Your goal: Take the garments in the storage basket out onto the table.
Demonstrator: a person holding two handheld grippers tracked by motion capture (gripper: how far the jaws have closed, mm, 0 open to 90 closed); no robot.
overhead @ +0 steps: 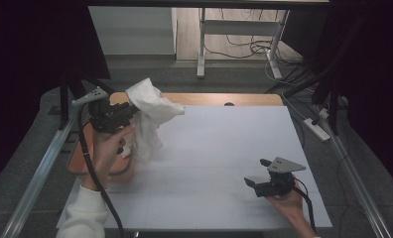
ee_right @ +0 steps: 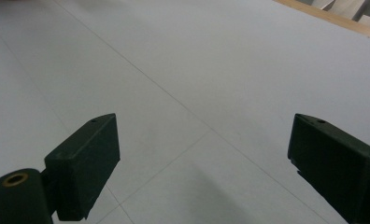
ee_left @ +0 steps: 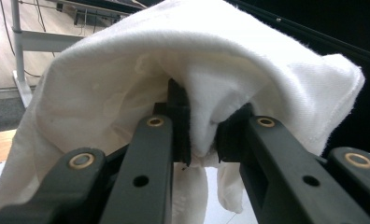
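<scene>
The left gripper (overhead: 127, 110) pinches a fold of the crumpled white cotton cloth (overhead: 150, 116), hanging at ten o'clock over the white tabletop (overhead: 219, 163). The right gripper (overhead: 256, 174) gapes empty at four o'clock. So small a bite may slip under the cloth's weight.

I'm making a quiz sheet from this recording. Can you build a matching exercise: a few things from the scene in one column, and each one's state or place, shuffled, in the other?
Things:
1. left gripper
2. right gripper
3. white cloth
4. orange bin

States or places:
A. hangs lifted above the table's left side
B. jaws wide apart, nothing between them, low over the white table
C. sits at the table's left edge, below the cloth
D. jaws clamped on a fold of fabric

Pairs: 1-D, 2-B, 3-A, 4-C
</scene>
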